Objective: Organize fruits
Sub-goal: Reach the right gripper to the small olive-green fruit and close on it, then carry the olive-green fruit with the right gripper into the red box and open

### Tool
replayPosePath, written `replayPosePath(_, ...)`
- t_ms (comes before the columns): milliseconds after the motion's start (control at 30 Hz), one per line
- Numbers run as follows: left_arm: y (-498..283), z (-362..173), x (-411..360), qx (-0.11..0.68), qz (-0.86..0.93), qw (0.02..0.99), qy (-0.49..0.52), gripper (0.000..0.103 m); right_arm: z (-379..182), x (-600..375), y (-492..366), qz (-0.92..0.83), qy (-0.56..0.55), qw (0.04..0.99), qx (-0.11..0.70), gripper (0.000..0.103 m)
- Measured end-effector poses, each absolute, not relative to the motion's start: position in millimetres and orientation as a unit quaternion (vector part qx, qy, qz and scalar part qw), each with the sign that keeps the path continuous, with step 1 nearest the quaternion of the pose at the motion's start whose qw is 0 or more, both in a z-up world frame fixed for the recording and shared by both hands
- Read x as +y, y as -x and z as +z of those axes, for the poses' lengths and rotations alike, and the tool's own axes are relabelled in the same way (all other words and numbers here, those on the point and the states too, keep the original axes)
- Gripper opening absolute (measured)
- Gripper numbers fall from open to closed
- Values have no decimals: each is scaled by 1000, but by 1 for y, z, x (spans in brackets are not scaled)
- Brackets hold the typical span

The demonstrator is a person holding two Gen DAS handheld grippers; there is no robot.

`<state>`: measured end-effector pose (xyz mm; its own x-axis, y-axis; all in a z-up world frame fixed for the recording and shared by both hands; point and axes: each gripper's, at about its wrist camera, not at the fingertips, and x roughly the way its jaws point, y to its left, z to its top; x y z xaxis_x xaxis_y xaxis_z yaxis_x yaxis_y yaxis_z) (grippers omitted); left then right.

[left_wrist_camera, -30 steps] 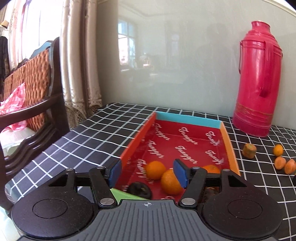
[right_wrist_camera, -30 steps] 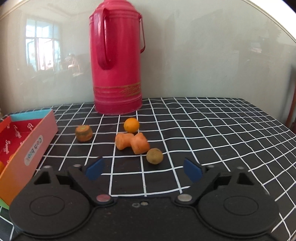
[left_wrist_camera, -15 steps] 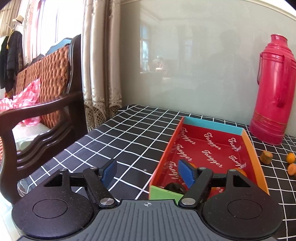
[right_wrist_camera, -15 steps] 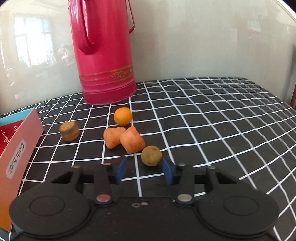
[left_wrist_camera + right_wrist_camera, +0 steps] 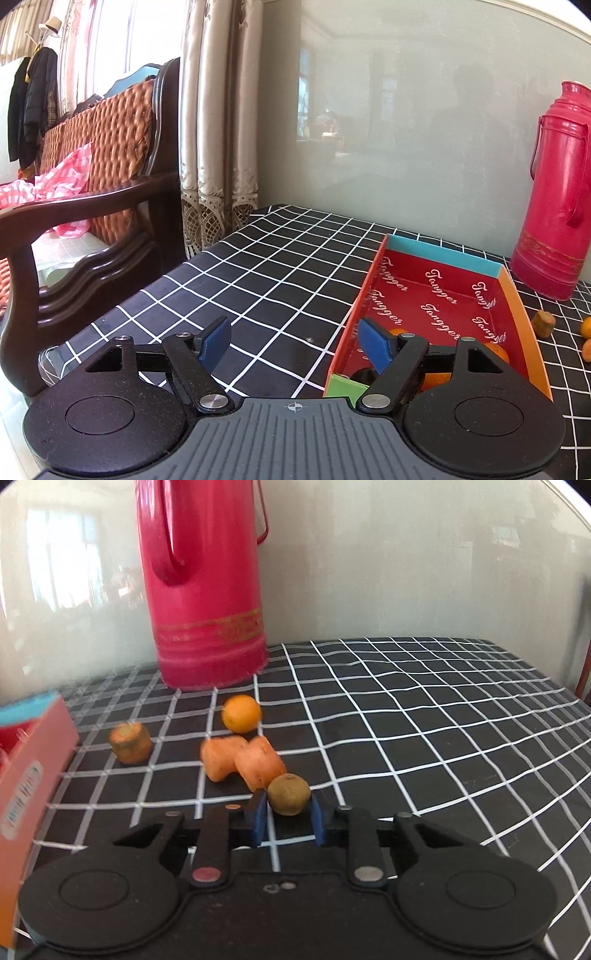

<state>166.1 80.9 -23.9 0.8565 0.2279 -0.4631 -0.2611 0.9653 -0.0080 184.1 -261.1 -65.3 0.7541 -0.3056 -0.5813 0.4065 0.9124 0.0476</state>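
My right gripper is shut on a small brown-green round fruit, held just above the checked cloth. Beyond it lie two orange carrot chunks, a small orange and a stubby brown-orange piece. The red box holds oranges and a dark fruit at its near end, partly hidden by my fingers. My left gripper is open and empty, left of the box's near corner, over the cloth.
A tall red thermos stands against the wall behind the fruits; it also shows in the left wrist view. The box's outer wall is at the left. A wooden chair stands off the table's left edge.
My right gripper moved forward and closed on the brown-green fruit. My left gripper drew back and left, away from above the box, and stayed open.
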Motion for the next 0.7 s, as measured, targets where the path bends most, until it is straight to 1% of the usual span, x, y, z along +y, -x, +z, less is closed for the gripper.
replayPosePath(167, -166, -23, 85, 237, 133, 961, 47, 76, -51, -245, -173, -146, -85, 950, 262, 17)
replayPosePath(433, -164, -24, 98, 233, 157, 958, 60, 81, -31, -186, -161, 3, -56, 976, 211, 17)
replayPosePath(700, -162, -27, 111, 235, 176, 954, 54, 81, -25, -115, -156, 151, -1, 969, 195, 17)
